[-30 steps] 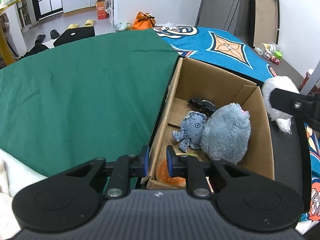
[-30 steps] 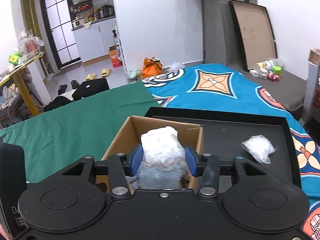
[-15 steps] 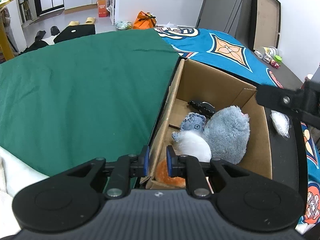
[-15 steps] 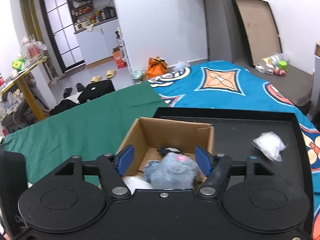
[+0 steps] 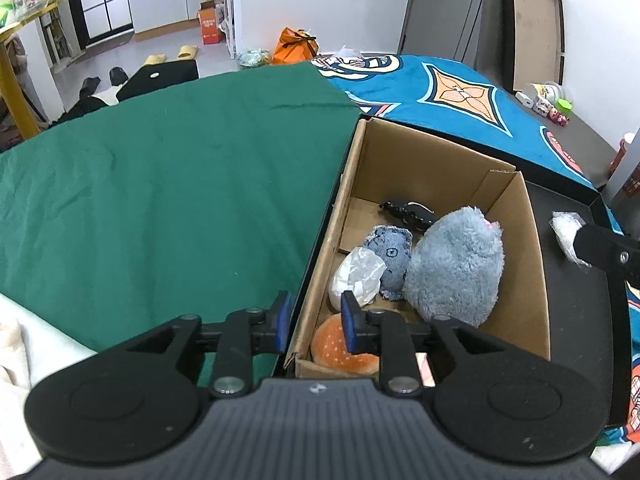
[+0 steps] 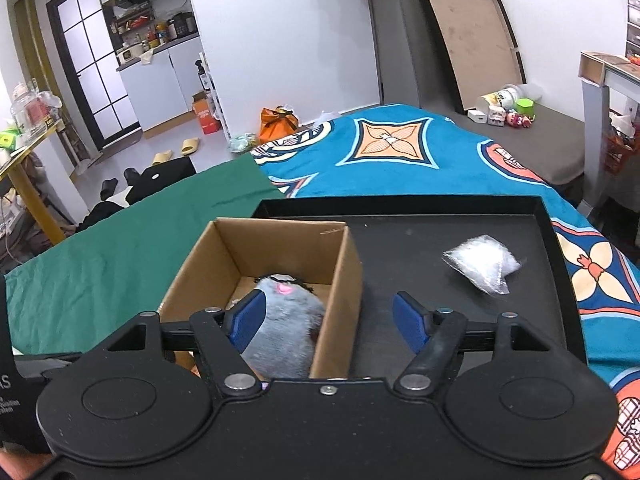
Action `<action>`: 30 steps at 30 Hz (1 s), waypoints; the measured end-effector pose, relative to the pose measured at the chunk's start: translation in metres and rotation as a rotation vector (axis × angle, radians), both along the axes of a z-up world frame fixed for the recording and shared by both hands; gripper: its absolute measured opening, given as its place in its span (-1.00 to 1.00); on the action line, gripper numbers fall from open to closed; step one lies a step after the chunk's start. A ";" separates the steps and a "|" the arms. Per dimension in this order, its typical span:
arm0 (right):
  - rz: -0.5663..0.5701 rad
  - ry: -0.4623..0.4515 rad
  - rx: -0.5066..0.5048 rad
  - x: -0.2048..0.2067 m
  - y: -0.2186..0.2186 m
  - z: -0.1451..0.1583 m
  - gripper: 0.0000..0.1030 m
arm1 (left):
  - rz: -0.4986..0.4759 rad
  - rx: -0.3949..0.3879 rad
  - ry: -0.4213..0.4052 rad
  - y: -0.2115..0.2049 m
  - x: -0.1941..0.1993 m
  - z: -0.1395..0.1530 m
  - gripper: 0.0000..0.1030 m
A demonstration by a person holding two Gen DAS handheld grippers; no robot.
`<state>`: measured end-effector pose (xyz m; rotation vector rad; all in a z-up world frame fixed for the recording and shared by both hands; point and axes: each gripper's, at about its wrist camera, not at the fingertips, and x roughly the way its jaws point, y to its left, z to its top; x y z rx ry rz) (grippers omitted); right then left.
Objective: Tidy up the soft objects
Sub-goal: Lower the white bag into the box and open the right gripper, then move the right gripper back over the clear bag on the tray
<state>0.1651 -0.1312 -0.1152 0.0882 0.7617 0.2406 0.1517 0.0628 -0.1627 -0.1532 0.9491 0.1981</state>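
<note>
An open cardboard box stands on a black tray. In it lie a grey-blue plush, a denim plush, a white bagged soft object, a burger plush and a black item. A second clear bag of white stuffing lies on the tray right of the box. My left gripper straddles the box's near left wall, jaws slightly apart and empty. My right gripper is open and empty above the box's right wall.
Green cloth covers the surface left of the box. A blue patterned blanket lies behind the tray. A leaning board and small toys sit at the back right. An orange bag is on the floor.
My right gripper opened and let go of the white bagged object, which dropped into the box beside the denim plush. The right gripper then drew back to the right.
</note>
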 end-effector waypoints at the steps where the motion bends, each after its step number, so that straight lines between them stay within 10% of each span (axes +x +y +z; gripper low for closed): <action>1: 0.000 0.000 -0.001 0.000 -0.002 0.000 0.36 | -0.001 0.010 -0.001 -0.002 0.000 0.001 -0.43; 30: -0.041 0.056 0.051 0.030 -0.082 -0.043 0.65 | -0.027 0.252 0.038 -0.053 0.013 0.001 0.25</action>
